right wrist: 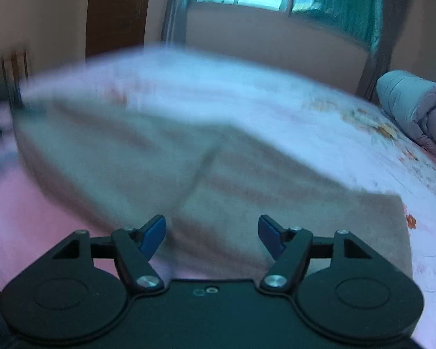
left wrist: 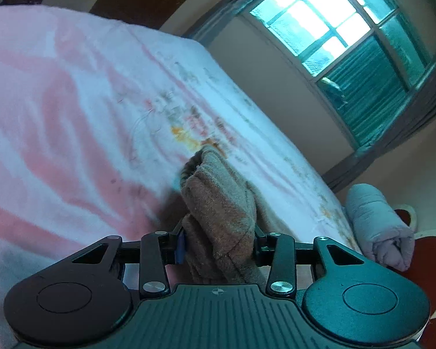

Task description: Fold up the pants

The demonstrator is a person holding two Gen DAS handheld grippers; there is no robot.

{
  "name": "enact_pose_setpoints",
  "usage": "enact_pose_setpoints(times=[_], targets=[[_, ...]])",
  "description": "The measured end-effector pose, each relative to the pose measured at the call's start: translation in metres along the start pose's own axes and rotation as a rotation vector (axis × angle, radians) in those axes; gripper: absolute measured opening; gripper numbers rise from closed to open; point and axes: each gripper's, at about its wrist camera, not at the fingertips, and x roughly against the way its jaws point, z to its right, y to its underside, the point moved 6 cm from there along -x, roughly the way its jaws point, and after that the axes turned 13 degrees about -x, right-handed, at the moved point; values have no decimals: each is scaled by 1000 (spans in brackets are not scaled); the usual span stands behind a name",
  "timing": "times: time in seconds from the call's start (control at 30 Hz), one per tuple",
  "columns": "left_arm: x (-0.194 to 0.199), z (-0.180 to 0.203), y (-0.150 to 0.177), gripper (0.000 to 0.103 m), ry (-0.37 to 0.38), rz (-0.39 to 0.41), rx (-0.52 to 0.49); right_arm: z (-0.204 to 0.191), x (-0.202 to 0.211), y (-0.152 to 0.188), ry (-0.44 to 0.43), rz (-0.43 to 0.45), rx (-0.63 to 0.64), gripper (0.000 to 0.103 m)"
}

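A: Left tongs [left wrist: 219, 245]?
B: Pinching a bunched fold of the brown pants [left wrist: 218, 203], lifted over the bed [left wrist: 72, 101].
A: Right tongs [right wrist: 212, 232]?
B: Spread, nothing between, above pants lying flat on bed.

left gripper [left wrist: 219, 245] clamped on bunched brown pants [left wrist: 218, 203] over pink-striped bedsheet [left wrist: 72, 101], rolled grey quilt [left wrist: 378, 226] at right, window [left wrist: 343, 37] behind

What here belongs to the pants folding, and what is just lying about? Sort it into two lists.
Part of the job:
- brown pants, spread on the bed
- left tool, closed on a bunch of the pants
- right tool, open above the pants

Just lying about:
- rolled grey quilt
- pink and white bedsheet
- window
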Motion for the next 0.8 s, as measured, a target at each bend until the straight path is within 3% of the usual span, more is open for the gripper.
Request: enact_pose_setpoints(times=[0.03,0.23,0.4,0.47,0.53,0.67,0.8], targets=[[2,7,-5,41,16,6,-13,-4,-11,10,20,-36,40,64],[39,75,-31,41,120,70,-133,-8,-10,17,49,23,56,65],[41,183,-44,41,274,76,-259,-8,-3,22,47,89,56,64],[34,230,-39,41,323,61,-323,8,21,15,-9,159,-39,65],[24,276,-26,41,359,35,-397,43,59,10,-10,277,-168,79],[-13,362,24,41,414,-52,-541,155,110,8,72,398,-438,80],[-47,431,111,40,462,-189,-674,275,136,19,174,420,-735,81]])
